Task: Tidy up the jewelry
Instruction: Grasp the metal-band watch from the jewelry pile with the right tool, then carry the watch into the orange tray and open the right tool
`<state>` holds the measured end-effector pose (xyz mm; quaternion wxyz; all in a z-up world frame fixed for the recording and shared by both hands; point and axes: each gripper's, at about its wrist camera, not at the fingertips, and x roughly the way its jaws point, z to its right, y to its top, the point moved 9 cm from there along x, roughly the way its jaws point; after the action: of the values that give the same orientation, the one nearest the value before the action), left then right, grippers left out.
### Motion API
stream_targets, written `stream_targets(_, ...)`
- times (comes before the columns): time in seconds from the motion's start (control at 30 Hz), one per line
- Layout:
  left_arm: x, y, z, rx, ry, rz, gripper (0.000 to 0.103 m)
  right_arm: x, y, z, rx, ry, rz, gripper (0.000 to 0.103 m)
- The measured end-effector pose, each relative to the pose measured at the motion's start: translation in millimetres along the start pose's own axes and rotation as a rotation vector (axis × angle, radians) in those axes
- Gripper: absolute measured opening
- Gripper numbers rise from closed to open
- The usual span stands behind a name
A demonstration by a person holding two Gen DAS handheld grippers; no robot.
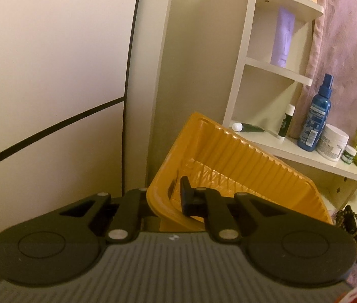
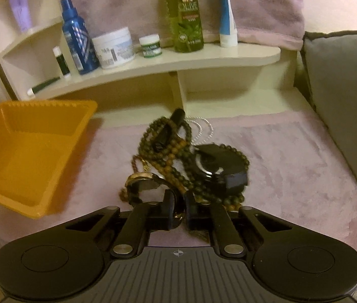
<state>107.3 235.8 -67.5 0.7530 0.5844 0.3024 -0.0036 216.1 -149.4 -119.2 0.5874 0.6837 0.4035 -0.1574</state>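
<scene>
The jewelry [image 2: 188,161] lies in one tangled pile on the pink cloth [image 2: 292,156], in front of the cream shelf [image 2: 178,60]: dark bead necklaces, a thin white chain, a black round case and a watch [image 2: 140,184] with a gold rim. My right gripper [image 2: 178,212] is down at the near edge of this pile, and its fingers [image 2: 168,209] stand close together around something dark, probably the watch strap, but I cannot tell for sure what they pinch, because the grip is partly hidden.

My left gripper [image 1: 165,199] holds the orange tray [image 1: 231,161] by its rim, one finger inside and one outside, pressed on the wall. The tray is tilted and seems lifted off the cloth, to the left of the pile and apart from it. It looks empty.

I judge the sorting is just at its beginning: the first piece is being taken. The next move needs a slow lift, because the strands are tangled and may drag along, and then bringing piece and tray together.
</scene>
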Motion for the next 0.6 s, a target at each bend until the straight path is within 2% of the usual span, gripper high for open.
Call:
stream_targets(0.13, 2, 1, 2, 0.01, 0.017, -0.01, 0.011, -6, 13, -14, 0.019, 0.038, 0.017, 0.009)
stream_targets(0.3, 5, 0, 3, 0.037, 0.05, -0.025, 0.011, -9, 29, -47, 0.016, 0.127, 0.029, 0.009)
stream_targets(0.47, 2, -1, 5, 0.061, 0.076, -0.03, 0.012, 0, 35, -89, -0.004, 0.225, -0.001, 0.009)
stream_targets(0.6, 4, -2, 7, 0.082, 0.09, -0.042, 0.011, 13, 34, -115, -0.024, 0.271, -0.031, 0.009)
